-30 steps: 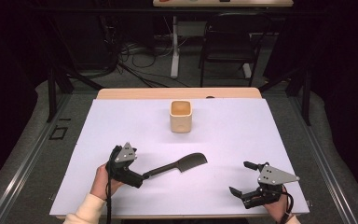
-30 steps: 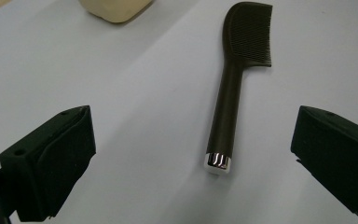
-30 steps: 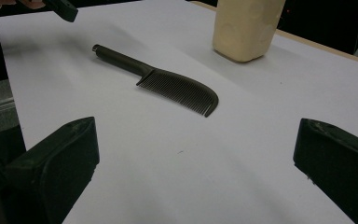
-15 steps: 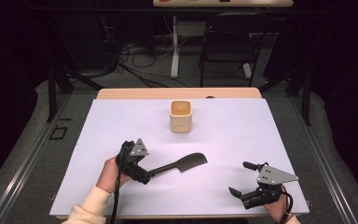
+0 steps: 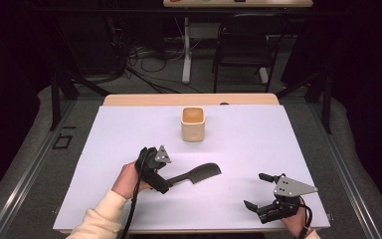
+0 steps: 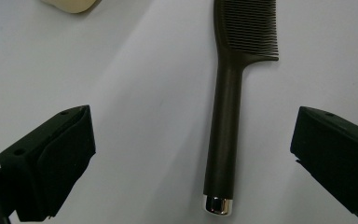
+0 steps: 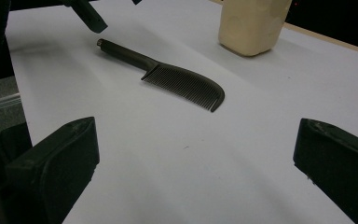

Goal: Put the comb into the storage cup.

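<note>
High view: the left hand (image 5: 127, 180), in a cream sleeve (image 5: 97, 219), holds the left gripper (image 5: 160, 185) at the handle end of a dark comb (image 5: 195, 175). The comb lies flat on the white table cover (image 5: 129, 129), its toothed head pointing toward the right side of the table. In the left gripper view the jaws stand wide apart on either side of the comb handle (image 6: 223, 140), with clear cover between each jaw and the handle; nothing is gripped. The handle's metal end cap (image 6: 218, 204) lies nearest the camera.

The right gripper (image 5: 258, 194) rests near the front right corner of the cover, held by the right hand (image 5: 296, 224); its jaws are likewise spread and empty. In the right gripper view the comb lies ahead on the cover.

Compared with one second ago, the left gripper has moved rightward from beside the comb's handle to its end; the comb and the right gripper are unchanged.

A cream square cup (image 5: 193, 124) stands upright behind the comb, well apart from it. Beyond the wooden table edge (image 5: 189, 99) are a dark floor, cables (image 5: 144, 55) and a chair (image 5: 241, 50).
</note>
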Available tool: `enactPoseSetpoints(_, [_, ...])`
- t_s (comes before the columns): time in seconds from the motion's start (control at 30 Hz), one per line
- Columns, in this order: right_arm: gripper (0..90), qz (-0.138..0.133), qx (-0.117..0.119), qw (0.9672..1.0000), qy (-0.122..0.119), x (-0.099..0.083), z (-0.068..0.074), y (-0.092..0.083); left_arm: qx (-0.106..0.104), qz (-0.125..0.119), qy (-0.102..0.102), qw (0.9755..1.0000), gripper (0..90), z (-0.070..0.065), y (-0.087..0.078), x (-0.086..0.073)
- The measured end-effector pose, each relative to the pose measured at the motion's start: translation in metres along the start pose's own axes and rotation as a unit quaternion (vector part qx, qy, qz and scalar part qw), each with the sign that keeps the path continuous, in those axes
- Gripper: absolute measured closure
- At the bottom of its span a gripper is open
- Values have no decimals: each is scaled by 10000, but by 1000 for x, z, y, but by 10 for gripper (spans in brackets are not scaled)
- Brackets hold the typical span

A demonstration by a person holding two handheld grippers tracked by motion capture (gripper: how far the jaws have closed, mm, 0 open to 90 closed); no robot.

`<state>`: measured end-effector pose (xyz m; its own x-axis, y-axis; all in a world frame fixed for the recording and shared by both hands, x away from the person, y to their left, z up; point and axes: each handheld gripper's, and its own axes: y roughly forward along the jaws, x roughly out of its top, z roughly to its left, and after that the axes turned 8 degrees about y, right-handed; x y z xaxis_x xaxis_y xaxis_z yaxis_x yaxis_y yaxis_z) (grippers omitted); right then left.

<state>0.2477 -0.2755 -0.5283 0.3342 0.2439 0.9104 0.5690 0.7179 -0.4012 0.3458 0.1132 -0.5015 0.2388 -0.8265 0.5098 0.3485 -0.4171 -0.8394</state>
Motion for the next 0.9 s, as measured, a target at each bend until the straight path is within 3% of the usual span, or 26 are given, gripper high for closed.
enactPoseSetpoints(0.27, [0,23,13,10000,-8,0,0,0,-48,485,234,9985,3,-5,13,16])
enactPoseSetpoints(0.4, [0,57,23,10000,-3,0,0,1,-121,564,252,9980,25,-5,18,22])
enactPoseSetpoints(0.53, [0,49,30,10000,17,0,0,1,-170,760,314,9965,156,-6,23,28])
enactPoseSetpoints(0.63, [0,69,34,10000,17,0,0,1,-208,854,341,9955,180,-5,26,32])
enactPoseSetpoints(0.9, [0,81,46,10000,-11,0,0,3,-436,1267,438,9900,392,-7,36,42])
